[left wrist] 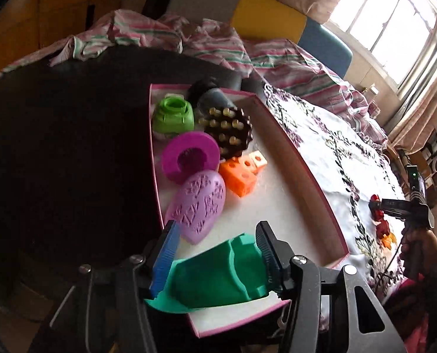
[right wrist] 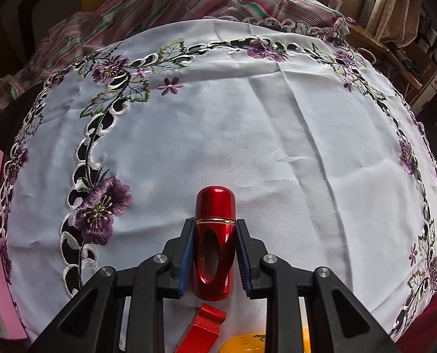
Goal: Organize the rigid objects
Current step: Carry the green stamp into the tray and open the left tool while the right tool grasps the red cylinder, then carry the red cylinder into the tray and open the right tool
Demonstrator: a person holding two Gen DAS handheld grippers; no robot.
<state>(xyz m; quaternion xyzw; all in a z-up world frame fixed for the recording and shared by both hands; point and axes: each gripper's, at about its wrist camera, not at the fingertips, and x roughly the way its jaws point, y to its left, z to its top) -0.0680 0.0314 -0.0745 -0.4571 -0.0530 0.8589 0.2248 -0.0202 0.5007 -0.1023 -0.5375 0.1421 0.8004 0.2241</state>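
Our right gripper (right wrist: pixel 215 253) pinches the glossy red metal capsule (right wrist: pixel 214 244), long axis along the fingers, above the embroidered white tablecloth (right wrist: pixel 218 135). Our left gripper (left wrist: pixel 218 253) stands spread around the teal plastic piece (left wrist: pixel 218 273) inside the pink-rimmed cardboard tray (left wrist: pixel 303 173).

My ribbed blue pads (right wrist: pixel 189 253), glossy red metallic capsule (right wrist: pixel 214 244), embroidered white cloth (right wrist: pixel 218 135), matt teal plastic piece (left wrist: pixel 218 273), matt pink tray rim (left wrist: pixel 321 206).

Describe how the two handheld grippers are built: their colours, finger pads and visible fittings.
Both the left gripper and the right gripper have black angular plastic frames with silver round bolts at the joints. Each finger carries a blue ribbed pad. In the left view, the right unit shows a small green light.
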